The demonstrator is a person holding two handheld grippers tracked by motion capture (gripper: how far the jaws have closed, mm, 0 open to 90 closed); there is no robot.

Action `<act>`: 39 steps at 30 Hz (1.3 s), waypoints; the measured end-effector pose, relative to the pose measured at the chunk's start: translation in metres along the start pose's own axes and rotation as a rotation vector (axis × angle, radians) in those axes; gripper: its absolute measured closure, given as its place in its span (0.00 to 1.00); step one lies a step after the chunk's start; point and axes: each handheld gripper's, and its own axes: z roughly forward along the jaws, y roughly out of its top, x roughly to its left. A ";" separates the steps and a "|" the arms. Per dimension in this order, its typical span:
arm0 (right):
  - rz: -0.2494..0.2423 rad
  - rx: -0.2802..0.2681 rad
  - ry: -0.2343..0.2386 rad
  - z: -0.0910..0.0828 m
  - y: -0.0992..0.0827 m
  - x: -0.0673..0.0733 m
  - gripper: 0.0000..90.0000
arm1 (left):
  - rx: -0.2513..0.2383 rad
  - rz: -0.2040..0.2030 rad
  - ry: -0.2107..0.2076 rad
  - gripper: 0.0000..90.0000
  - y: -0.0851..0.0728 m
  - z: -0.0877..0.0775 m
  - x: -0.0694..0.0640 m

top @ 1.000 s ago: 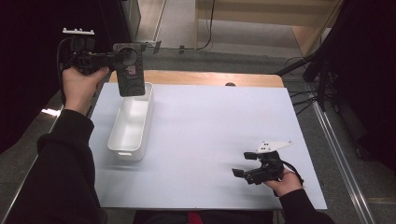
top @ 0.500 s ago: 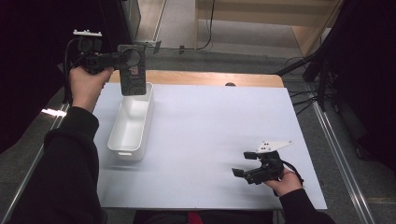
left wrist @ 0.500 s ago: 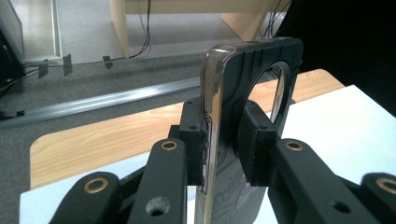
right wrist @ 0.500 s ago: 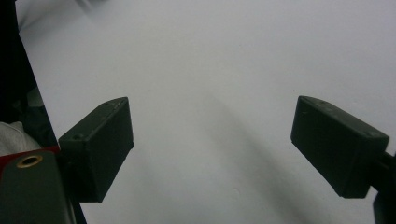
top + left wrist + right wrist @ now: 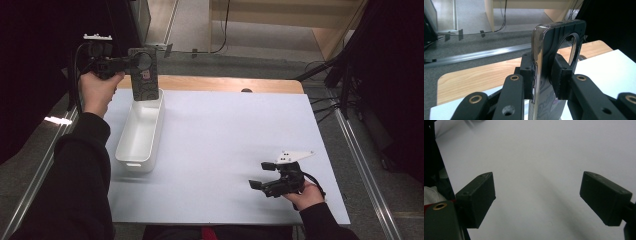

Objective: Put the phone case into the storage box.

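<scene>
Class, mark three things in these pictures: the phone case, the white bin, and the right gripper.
phone case (image 5: 145, 75), high view, on its patterned back.
white bin (image 5: 131, 161), high view, on its near end wall.
right gripper (image 5: 260, 175), high view, midway between its open jaw tips.

Black sleeves (image 5: 80, 165); black grippers, brass rivets (image 5: 514, 78).

Glossy case, matt plastics

The phone case (image 5: 559, 62) shines like glossy plastic; the tray (image 5: 141, 131) looks smooth white plastic; the surface (image 5: 225, 130) is matt white, its far edge bare wood.
</scene>
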 end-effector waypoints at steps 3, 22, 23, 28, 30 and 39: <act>0.000 -0.001 0.000 -0.001 0.000 0.000 0.14 | 0.005 0.002 0.006 0.81 -0.001 0.003 0.001; -0.003 -0.004 0.005 -0.001 -0.001 -0.001 0.14 | -0.018 -0.006 0.016 0.81 -0.018 0.019 0.011; -0.003 -0.005 0.006 0.000 -0.001 -0.001 0.14 | -0.023 -0.010 0.012 0.81 -0.019 0.019 0.012; 0.003 -0.010 0.011 -0.001 0.000 -0.001 0.14 | -0.023 -0.021 0.005 0.81 -0.024 0.022 0.016; 0.004 -0.011 0.010 -0.001 0.000 -0.001 0.14 | -0.018 -0.017 0.008 0.81 -0.026 0.023 0.017; 0.009 -0.007 0.013 0.000 -0.002 0.000 0.14 | -0.012 0.006 0.002 0.81 -0.030 0.032 0.016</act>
